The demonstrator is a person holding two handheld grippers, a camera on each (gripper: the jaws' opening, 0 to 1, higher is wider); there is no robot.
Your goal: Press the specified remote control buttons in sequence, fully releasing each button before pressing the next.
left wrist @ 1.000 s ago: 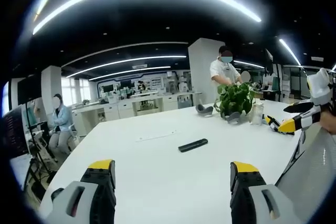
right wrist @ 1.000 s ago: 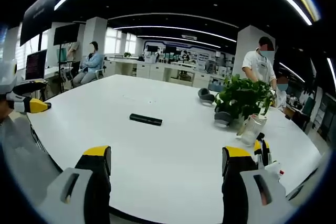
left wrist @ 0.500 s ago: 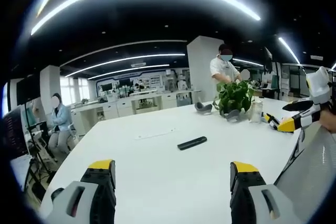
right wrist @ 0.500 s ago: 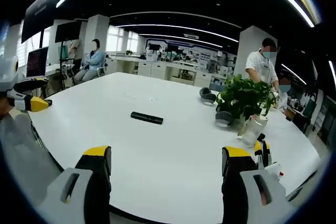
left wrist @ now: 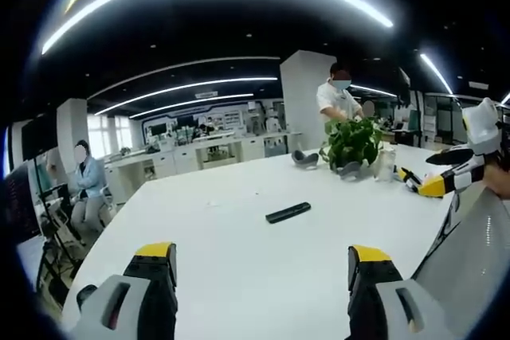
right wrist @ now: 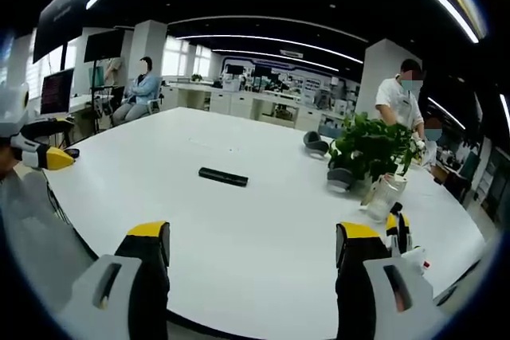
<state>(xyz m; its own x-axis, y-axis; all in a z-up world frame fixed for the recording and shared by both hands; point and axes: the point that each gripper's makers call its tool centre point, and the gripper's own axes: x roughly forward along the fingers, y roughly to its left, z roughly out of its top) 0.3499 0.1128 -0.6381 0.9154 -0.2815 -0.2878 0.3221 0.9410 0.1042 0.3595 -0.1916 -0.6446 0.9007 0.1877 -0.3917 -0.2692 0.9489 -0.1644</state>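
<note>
While the black remote control (right wrist: 223, 176) lies well ahead on the white table (right wrist: 263, 228), both the left gripper (left wrist: 261, 270) and the right gripper (right wrist: 253, 248) hang wide open and empty, so closing one's jaws into a firm tip before approaching squarely looks wise.

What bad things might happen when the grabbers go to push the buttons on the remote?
The remote lies flat and loose on the smooth table, far from both open grippers, so a slanted push might slide it rather than press a button. The glass jar and plant stand close to the right gripper, so a wide swing might knock them over.
</note>
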